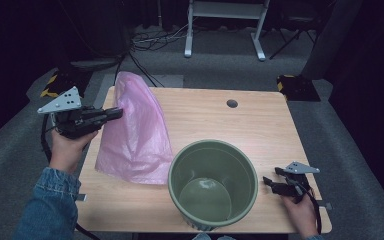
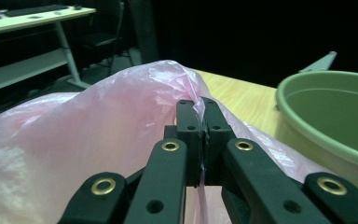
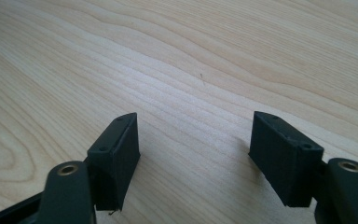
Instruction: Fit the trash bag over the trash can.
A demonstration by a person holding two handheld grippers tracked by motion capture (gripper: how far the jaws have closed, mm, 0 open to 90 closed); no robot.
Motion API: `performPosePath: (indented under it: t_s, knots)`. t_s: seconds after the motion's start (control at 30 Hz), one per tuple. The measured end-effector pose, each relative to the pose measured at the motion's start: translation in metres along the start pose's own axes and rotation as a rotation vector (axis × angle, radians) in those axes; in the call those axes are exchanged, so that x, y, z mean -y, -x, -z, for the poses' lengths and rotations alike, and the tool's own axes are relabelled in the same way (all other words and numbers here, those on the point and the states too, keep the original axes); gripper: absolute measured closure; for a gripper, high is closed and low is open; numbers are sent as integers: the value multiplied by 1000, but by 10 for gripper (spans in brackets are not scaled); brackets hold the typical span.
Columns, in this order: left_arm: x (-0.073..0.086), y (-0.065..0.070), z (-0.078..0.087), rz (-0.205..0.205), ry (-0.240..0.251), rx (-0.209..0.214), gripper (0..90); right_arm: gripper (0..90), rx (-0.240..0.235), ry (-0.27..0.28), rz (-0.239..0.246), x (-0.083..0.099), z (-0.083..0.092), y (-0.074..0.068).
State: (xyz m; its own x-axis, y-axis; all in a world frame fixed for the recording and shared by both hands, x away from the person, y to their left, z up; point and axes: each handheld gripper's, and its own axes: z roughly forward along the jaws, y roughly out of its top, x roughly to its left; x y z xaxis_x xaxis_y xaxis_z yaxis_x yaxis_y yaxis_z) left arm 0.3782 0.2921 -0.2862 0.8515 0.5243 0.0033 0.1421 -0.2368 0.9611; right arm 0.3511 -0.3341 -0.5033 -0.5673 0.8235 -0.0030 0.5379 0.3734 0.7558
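On the wooden surface (image 1: 260, 125), in a dark room, your left claw (image 2: 203, 109) is clenched on a fold of the pink bag (image 1: 135, 135), lifting it beside the green bucket (image 1: 212, 182), likely to line it; your right claw (image 3: 196, 158) rests released near the bucket's other side.

wooden table (image 1: 260, 125) (green bucket (image 1: 213, 182) aboard)

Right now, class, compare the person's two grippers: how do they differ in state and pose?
The left gripper is shut on a fold of the pink plastic bag; the right gripper is open with nothing between its jaws. The left gripper is raised above the table, lifting the bag into a peak; the right gripper sits low over bare wood beside the green bucket. Both are black, hand-held, and carry a grey three-cornered plate.
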Motion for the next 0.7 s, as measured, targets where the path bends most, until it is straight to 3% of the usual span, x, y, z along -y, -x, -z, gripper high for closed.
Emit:
performPosePath:
  t_s: [0.7]
  knots:
    - [-30,4,33,-24,46,22,884,327,0,0,0,0,0,0]
